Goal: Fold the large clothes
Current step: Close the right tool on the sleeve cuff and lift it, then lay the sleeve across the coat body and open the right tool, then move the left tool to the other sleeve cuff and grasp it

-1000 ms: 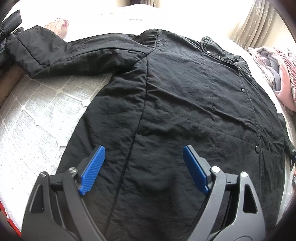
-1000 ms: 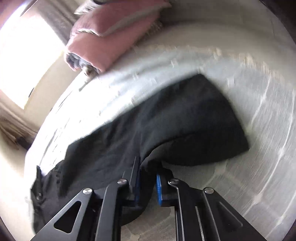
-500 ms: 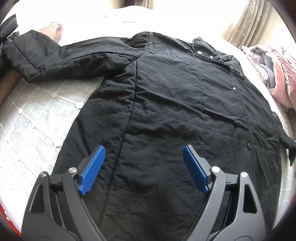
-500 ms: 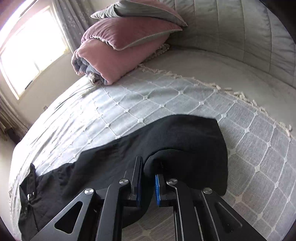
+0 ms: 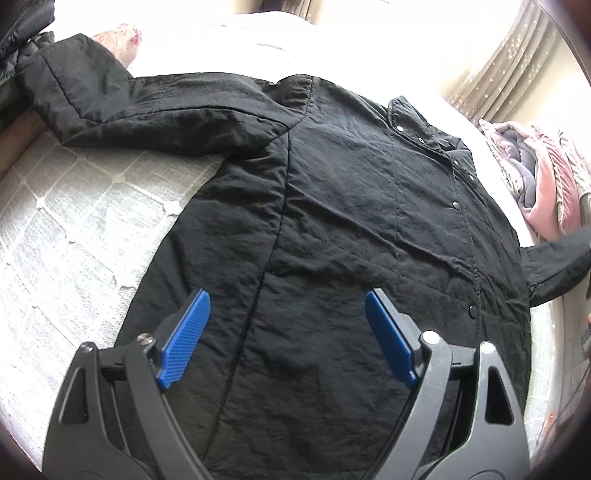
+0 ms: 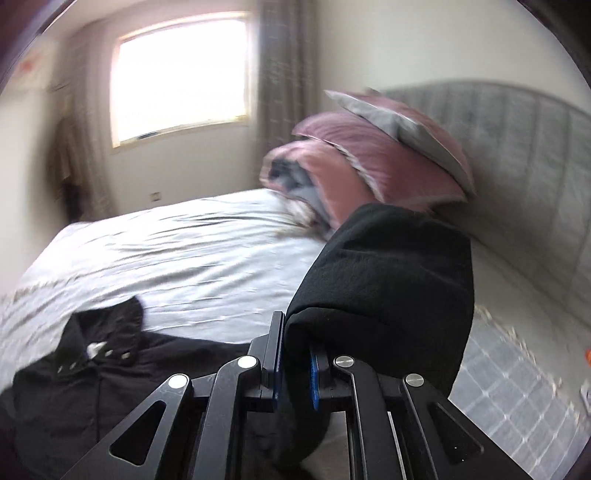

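A large black snap-front jacket (image 5: 351,221) lies spread front-up on the bed. One sleeve (image 5: 129,103) stretches flat toward the far left. My left gripper (image 5: 286,325) is open and empty, hovering over the jacket's lower body. My right gripper (image 6: 295,365) is shut on the other sleeve's cuff (image 6: 384,288) and holds it lifted above the bed. That raised sleeve also shows at the right edge of the left wrist view (image 5: 557,266). The jacket's collar and snaps (image 6: 96,350) lie low left in the right wrist view.
The grey quilted bedspread (image 5: 74,229) covers the bed. Pink and grey pillows and a folded blanket (image 6: 369,166) are stacked against the grey padded headboard (image 6: 517,147). Dark clothing (image 5: 22,33) sits off the bed's far left. A window (image 6: 181,74) and curtains are behind.
My right gripper has lifted the sleeve cuff off the bed and swung upward; the view now faces the window and pillows. My left gripper has stayed open over the jacket, shifting slightly.
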